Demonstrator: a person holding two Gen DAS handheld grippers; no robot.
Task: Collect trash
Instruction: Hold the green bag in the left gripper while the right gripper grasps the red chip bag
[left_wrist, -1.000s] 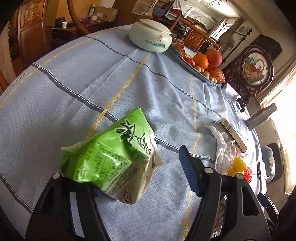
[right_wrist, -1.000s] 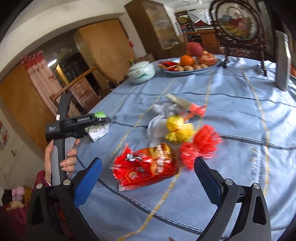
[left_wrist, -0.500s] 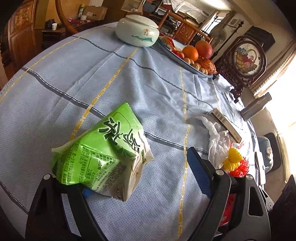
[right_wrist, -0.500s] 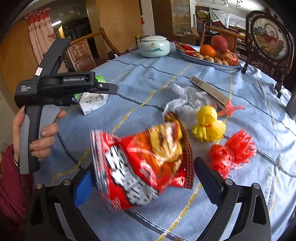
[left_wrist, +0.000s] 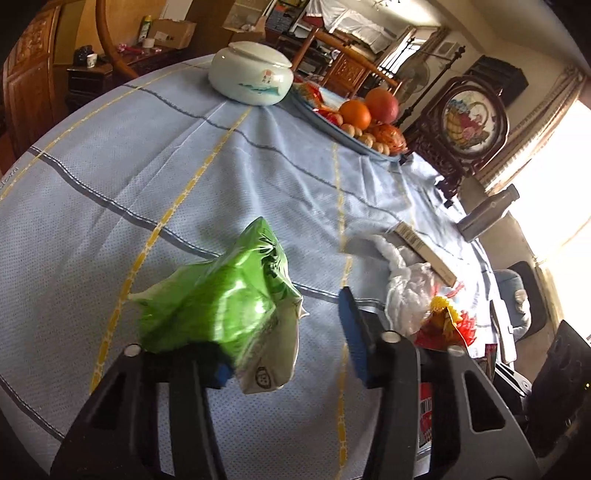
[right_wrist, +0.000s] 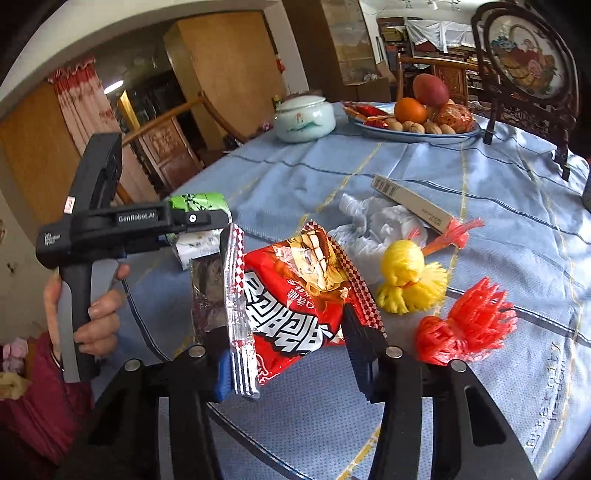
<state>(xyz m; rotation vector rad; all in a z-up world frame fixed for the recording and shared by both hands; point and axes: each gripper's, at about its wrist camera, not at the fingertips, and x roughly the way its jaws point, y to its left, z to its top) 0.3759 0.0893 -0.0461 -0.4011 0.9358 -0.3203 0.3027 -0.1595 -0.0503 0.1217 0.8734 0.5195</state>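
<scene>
A green snack bag (left_wrist: 221, 299) lies against the left finger of my left gripper (left_wrist: 288, 350), whose jaws stand apart with a gap on the right side. It also shows in the right wrist view (right_wrist: 195, 201) behind the left gripper body (right_wrist: 122, 225). My right gripper (right_wrist: 291, 354) is closed on a red snack wrapper (right_wrist: 295, 295) and holds it above the blue tablecloth (right_wrist: 369, 173). A crumpled white plastic bag (right_wrist: 373, 221), a yellow mesh net (right_wrist: 410, 277), a red mesh net (right_wrist: 469, 325) and a flat box (right_wrist: 410, 199) lie beyond.
A white lidded ceramic jar (left_wrist: 251, 77) and a fruit plate (left_wrist: 354, 140) stand at the far side. A framed round picture (left_wrist: 469, 125) and a grey bottle (left_wrist: 487, 214) are at the right. Wooden chairs surround the table.
My right gripper has closed on the red wrapper and lifted it off the cloth. My left gripper's jaws have narrowed around the green bag, which has shifted and blurred.
</scene>
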